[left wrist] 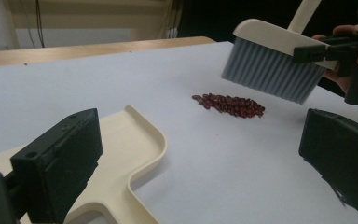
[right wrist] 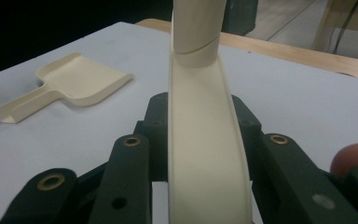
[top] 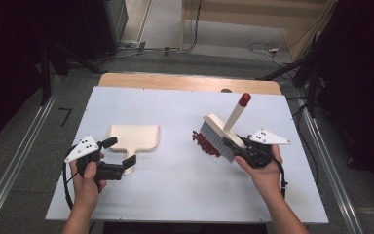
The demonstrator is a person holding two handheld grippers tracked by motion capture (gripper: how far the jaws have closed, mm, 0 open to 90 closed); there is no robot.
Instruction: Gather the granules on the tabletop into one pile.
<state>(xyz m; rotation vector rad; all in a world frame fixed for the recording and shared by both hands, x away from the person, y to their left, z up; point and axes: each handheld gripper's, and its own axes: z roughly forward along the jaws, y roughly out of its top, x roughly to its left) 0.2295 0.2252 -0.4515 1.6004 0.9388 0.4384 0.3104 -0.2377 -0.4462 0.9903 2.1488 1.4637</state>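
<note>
Beans [top: 205, 143], small and dark red, lie in a tight heap on the white table [top: 175, 190], just beside the grey bristles of the brush [top: 217, 132]. Right gripper [top: 234, 146] is clenched on the brush's cream head, holding it tilted above the heap with its red-tipped handle pointing away. Left gripper [top: 118, 152] stands released, jaws astride the handle of the cream dustpan [top: 133, 137], which lies flat, well apart from the heap. Judged step: readying the sweep. Next move calls for gripping the dustpan handle, bringing its open lip to the heap, then lowering the bristles behind the beans.
</note>
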